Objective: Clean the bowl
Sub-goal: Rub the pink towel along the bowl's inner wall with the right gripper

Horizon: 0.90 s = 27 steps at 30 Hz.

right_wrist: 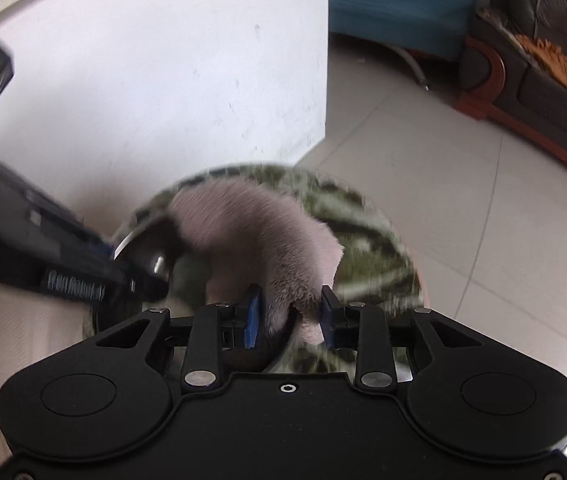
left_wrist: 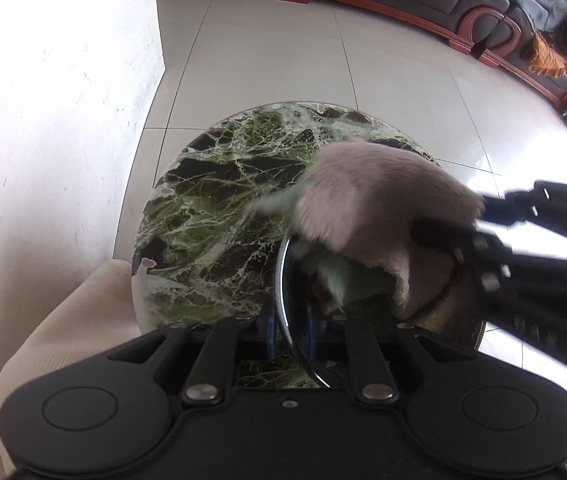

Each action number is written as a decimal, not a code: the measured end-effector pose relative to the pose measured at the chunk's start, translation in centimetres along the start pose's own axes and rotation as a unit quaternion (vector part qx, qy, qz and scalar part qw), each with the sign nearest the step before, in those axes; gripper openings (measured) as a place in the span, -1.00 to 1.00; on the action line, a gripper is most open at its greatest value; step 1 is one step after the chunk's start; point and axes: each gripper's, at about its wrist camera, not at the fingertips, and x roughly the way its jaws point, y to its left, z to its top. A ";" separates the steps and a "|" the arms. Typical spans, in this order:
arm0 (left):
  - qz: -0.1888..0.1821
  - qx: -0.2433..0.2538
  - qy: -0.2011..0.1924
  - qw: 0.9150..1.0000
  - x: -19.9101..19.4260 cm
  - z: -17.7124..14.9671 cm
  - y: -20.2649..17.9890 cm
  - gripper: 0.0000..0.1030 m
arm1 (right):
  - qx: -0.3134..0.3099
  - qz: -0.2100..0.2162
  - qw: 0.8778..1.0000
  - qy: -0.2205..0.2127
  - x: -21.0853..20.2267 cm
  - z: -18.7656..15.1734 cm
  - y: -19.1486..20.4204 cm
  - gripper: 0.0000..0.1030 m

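Both wrist views look steeply down, close — sharing the marble table (left_wrist: 203, 208).

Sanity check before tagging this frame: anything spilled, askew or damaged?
Nothing stands out. The shiny metal bowl sits on the round green marble tabletop, its rim pinched by the left claw. The right claw grips the fluffy pink cloth wiping inside it. No spill visible.

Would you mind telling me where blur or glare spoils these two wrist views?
Left wrist view: the pink cloth and the right tool are smeared by motion, the marble table stays sharp, and window glare burns out the floor at right. Right wrist view: the table and left tool are blurred, and the cloth less so.
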 end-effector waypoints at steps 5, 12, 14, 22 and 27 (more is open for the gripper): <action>-0.001 -0.010 -0.002 1.000 0.0 -0.2 0.1 -0.73 | 0.009 0.013 1.000 -0.001 1.3 0.7 -0.3 -0.43; -0.005 -0.013 -0.003 1.000 0.2 0.0 0.2 -0.73 | 0.068 0.015 0.997 0.031 -0.7 -3.7 0.1 -0.43; -0.004 -0.009 -0.002 1.000 0.2 0.1 0.1 -0.72 | 0.066 0.012 0.997 0.029 -1.2 -4.0 0.6 -0.44; -0.002 0.000 0.001 1.000 0.3 0.3 -0.1 -0.71 | 0.016 -0.013 1.000 -0.014 -2.1 -0.5 0.4 -0.12; -0.007 0.002 0.002 1.000 0.4 0.3 0.1 -0.71 | -0.079 -0.008 0.997 -0.019 -1.5 1.7 0.9 -0.03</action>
